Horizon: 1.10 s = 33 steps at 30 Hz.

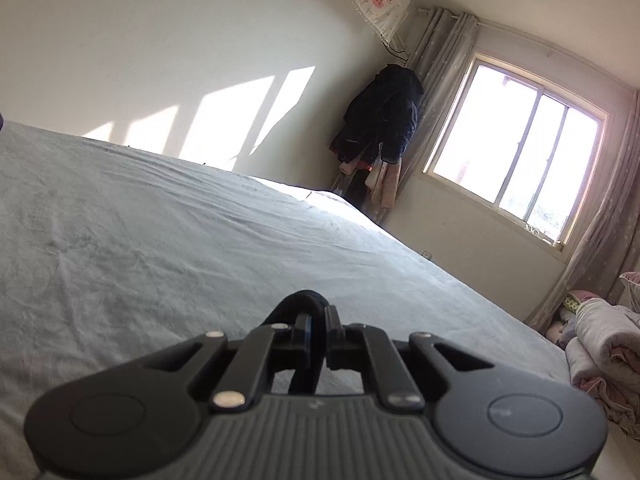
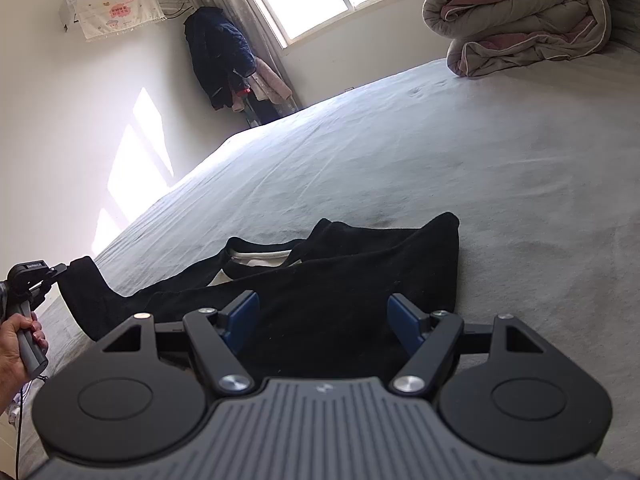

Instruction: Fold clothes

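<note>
A black garment [image 2: 328, 280] with a white inner collar lies spread on the grey bed sheet [image 2: 460, 152]. My left gripper [image 1: 316, 320] is shut on a fold of black cloth [image 1: 304, 300], which bulges over its tips. In the right wrist view this left gripper [image 2: 60, 269] sits at the far left, held by a hand [image 2: 18, 344], lifting the garment's sleeve end [image 2: 80, 276] off the bed. My right gripper [image 2: 322, 316] hovers open just over the garment's body, its blue pads [image 2: 244, 314] wide apart with nothing gripped.
A rolled quilt [image 2: 520, 12] lies at the far right of the bed. Dark coats [image 2: 218, 52] hang on a rack in the corner beside the window [image 1: 516, 160] and curtains. The sheet [image 1: 200, 240] stretches bare beyond the garment.
</note>
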### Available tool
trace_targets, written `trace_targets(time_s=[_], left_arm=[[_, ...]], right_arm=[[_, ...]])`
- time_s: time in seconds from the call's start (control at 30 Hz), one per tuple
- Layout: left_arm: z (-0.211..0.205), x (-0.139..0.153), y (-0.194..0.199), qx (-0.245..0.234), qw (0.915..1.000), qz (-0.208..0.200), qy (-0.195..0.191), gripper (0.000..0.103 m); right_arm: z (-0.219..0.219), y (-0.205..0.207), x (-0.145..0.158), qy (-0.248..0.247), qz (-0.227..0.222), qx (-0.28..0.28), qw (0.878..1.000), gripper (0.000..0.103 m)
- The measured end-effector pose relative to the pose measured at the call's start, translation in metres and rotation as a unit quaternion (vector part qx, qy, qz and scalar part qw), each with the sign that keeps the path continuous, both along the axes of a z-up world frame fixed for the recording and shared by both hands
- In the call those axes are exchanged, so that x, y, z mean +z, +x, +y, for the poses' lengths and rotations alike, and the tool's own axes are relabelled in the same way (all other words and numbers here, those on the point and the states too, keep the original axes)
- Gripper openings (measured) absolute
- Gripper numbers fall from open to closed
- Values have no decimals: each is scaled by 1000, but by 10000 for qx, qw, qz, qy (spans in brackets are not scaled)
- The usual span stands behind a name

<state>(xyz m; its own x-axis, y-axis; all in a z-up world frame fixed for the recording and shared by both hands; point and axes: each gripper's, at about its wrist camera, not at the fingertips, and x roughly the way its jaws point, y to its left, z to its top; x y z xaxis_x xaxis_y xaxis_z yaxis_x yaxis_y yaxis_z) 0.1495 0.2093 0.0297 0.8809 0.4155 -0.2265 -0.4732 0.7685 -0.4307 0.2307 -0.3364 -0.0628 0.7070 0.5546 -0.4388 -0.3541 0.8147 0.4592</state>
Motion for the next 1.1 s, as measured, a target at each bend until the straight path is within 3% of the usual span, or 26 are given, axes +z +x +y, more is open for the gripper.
trace_targets(time_s=[0.33,0.63,0.9,1.1], left_arm=[[-75,48,-2,-1218,9894,-764,182,6],[-139,52,11,-2258,9693,-975,-30,6],[-205,12,22,-2995,9518,-611,-247,6],[-234,-49,30,-3295,9423,87,-584,6]], right_arm=[[-2,0,1,31,-8,5,10000,75],[-5,0,2,83,-10,-22,10000,75],[-7,1,1,106,21,-35,9999,75],[-9,3,-1,115,55,-47,9999,75]])
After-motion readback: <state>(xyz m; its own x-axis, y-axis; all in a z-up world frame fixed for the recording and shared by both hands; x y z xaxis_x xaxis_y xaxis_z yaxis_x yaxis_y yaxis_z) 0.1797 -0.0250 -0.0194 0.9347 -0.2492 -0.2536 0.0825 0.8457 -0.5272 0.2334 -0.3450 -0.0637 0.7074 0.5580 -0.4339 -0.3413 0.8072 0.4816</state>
